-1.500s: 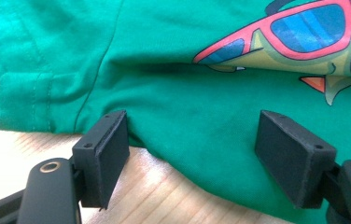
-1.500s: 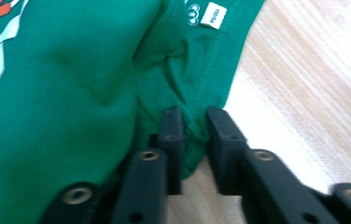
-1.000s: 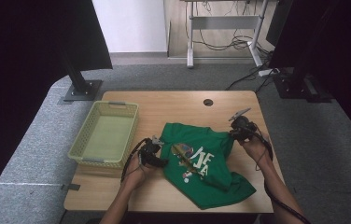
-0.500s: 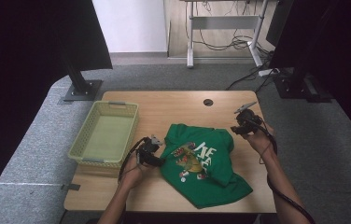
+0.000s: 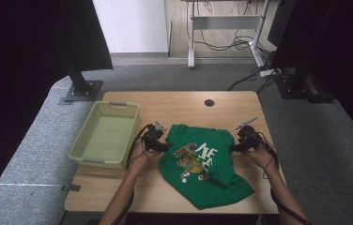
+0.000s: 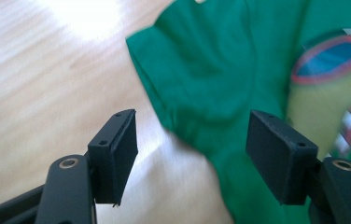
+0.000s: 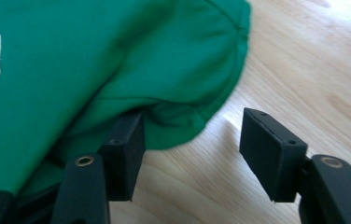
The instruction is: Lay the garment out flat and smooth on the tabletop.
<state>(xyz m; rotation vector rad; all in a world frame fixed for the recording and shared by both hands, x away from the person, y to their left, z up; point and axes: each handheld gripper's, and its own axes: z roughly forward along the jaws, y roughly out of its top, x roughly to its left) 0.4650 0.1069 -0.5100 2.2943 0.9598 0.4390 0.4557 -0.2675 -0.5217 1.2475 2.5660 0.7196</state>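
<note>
Flanking green shirt (image 5: 202, 164) on wooden table (image 5: 184, 104): left gripper (image 5: 155, 140) at shirt's left shoulder edge, right gripper (image 5: 244, 140) at opposite edge. Both spread, nothing pinched. Left gripper view: sleeve (image 6: 187, 79) lies just ahead between jaws, dinosaur print (image 6: 337, 88) to right. Right gripper view: sleeve hem (image 7: 183, 126) touches one jaw, other over bare wood. Shirt's long axis runs toward person, slightly skewed. Basket (image 5: 86, 140) left, apart.
</note>
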